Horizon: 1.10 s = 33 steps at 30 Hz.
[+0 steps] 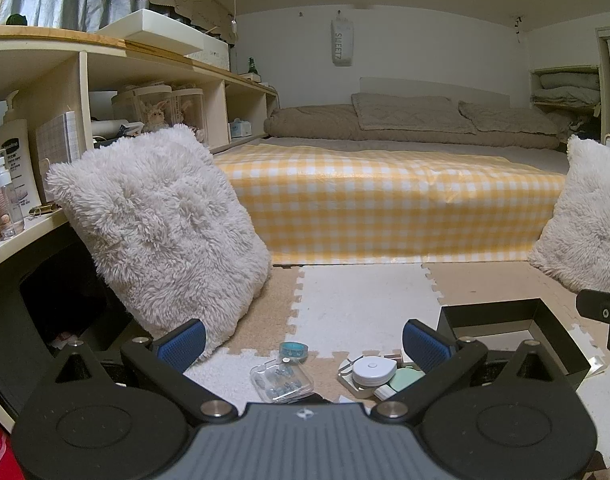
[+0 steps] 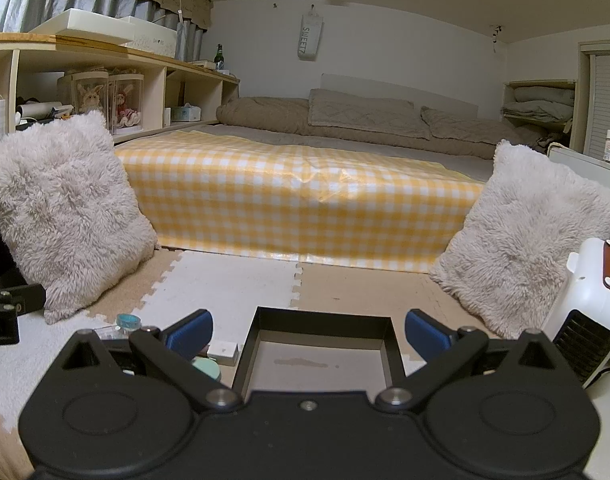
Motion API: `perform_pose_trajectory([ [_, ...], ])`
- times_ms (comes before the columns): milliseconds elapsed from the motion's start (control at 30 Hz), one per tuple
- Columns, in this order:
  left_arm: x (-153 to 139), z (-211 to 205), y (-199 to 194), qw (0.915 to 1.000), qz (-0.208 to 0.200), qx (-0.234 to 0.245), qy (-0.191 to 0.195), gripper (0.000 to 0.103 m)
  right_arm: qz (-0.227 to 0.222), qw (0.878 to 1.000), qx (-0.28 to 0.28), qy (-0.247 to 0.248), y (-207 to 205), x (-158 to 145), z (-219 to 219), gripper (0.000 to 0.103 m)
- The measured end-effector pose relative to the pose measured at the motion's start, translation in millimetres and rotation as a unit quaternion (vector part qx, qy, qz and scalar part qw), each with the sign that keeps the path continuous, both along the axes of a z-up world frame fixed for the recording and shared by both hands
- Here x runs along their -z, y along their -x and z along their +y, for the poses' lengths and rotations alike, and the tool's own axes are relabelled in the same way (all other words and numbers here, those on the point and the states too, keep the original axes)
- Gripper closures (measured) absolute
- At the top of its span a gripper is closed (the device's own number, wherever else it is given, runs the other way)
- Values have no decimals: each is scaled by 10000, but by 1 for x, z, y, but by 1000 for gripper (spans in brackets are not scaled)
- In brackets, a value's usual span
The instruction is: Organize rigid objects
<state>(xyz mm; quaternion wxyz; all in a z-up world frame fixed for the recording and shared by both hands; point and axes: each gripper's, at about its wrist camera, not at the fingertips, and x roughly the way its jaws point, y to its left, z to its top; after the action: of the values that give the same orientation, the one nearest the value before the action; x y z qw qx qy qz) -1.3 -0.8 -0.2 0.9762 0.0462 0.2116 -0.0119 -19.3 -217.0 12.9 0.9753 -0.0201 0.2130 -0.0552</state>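
Left gripper (image 1: 304, 341) released, empty; right gripper (image 2: 309, 333) likewise. Clear case (image 1: 281, 378) on mat at 6 o'clock, 9 o'clock of black tray (image 2: 319, 322). Prob. light, stiff, slick (brittle lid?); grip across short sides.

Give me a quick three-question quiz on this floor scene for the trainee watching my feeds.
1. True or false: the black tray already holds some of the small objects.
2. Multiple choice: the teal tape roll lies (a) inside the tray, (b) on the foam mat beyond the clear plastic case, (c) on the bed.
3. Fill in: both the left hand-held gripper and the right hand-held gripper are ____.

Key
1. False; its floor looks bare.
2. b.
3. Open; neither holds anything.
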Motion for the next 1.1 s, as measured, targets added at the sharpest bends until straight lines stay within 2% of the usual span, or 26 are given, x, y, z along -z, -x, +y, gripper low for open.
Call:
perform_pose_trajectory([
  [700,2,-3,-1,10000,-2,0,1,0,-5,10000,-12,12,0,1,1,0],
  [967,-3,-3,-1,10000,-14,14,8,0,-8,10000,-11,8,0,1,1,0],
  [1100,-11,-1,-9,9999,-34,71,140,0,41,9999,-66,-123,-7,0,-1,0],
])
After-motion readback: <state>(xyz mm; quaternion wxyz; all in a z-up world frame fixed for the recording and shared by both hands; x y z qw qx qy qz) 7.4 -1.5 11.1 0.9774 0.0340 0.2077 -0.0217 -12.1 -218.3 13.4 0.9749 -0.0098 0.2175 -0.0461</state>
